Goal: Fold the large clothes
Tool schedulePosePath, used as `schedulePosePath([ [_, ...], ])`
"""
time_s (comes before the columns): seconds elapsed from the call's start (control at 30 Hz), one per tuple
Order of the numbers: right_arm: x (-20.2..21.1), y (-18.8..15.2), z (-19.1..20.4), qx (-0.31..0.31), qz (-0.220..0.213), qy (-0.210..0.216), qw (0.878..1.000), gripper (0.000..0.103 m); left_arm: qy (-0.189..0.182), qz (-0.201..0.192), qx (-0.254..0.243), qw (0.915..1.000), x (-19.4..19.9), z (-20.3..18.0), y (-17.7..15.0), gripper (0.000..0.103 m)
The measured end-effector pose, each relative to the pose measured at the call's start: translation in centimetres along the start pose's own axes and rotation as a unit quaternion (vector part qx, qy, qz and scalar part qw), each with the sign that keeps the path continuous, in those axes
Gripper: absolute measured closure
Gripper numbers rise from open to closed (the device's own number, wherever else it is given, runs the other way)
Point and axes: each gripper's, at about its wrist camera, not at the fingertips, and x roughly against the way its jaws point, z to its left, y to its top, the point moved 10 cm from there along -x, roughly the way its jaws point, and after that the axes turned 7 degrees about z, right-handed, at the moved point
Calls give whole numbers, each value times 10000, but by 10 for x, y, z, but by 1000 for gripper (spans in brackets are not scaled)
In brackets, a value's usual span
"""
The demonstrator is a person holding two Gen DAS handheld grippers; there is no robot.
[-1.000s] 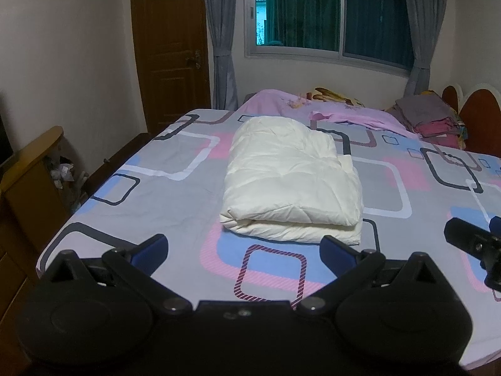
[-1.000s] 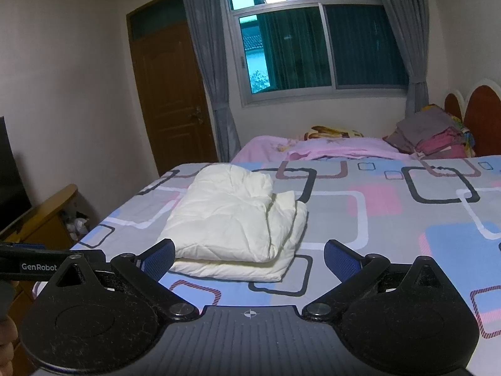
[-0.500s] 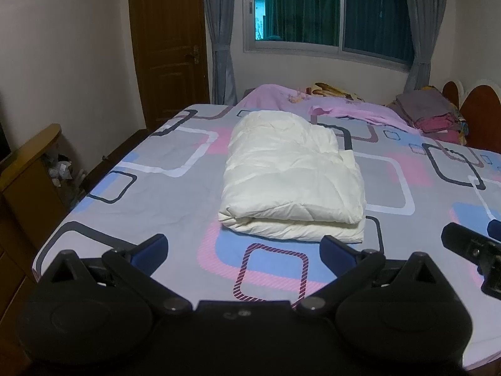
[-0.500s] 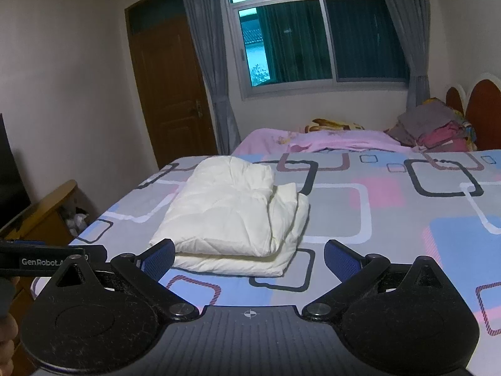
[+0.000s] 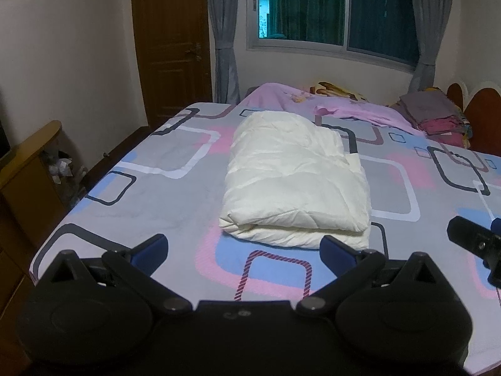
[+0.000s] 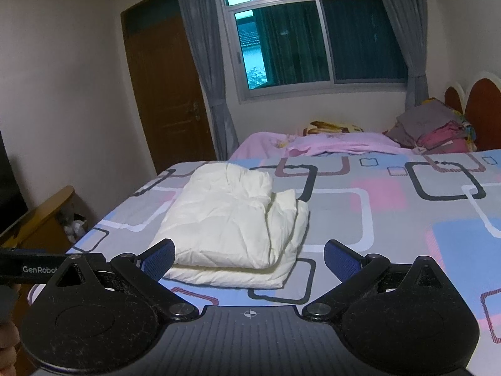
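Item one: the cream quilt (image 5: 294, 185), which we find folded into a thick rectangular bundle, lying flat on the bed (image 5: 150, 194) toward its foot end, with the layered fold edge facing us. In the right view the quilt (image 6: 231, 219) shows a smaller top layer over a wider lower one, stepped at its right side.

Item two: our left gripper (image 5: 244, 247), jaws spread wide and holding nothing, hanging above the near edge of the bed just short of the quilt.

Item three: our right gripper (image 6: 249, 253), likewise spread wide and empty, its left fingertip (image 6: 159, 255) overlapping the quilt's near corner in the view; we cannot tell whether it touches. A part of this gripper shows at the right edge of the left view.

Item four: the bedsheet, grey with pink, blue and white rounded squares.

Item five: a pink blanket (image 5: 338, 106) bunched at the far side, beside a pile of folded clothes (image 5: 435, 116) near the headboard (image 5: 482, 119).

Item six: room fittings, namely a window (image 5: 338, 15) with grey curtains, a brown door (image 5: 172, 47), and a wooden cabinet (image 5: 28, 169) to the left of the bed.
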Motion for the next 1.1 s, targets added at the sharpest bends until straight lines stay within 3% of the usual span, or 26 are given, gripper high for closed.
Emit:
schedulePosePath([
  [0.33, -11, 6, -1, -8, -29, -12, 10000, 3, 108, 23, -44, 9999, -13, 1, 5, 0],
  [0.63, -45, -8, -22, -23, 186, -212, 9996, 3, 204, 136, 13, 9997, -70, 23, 11, 0],
  [0.73, -59, -10, -38, -101, 277, -368, 9989, 3, 436, 66, 259, 9987, -102, 50, 23, 0],
  [0.9, -82, -9, -71, -258, 379, -685, 9966, 3, 971, 307, 667, 9926, -173, 105, 41, 4],
  [1.1, -103, -11, -128, -570, 514, -1324, 9882, 3, 1125, 587, 978, 9871, -256, 156, 51, 0],
])
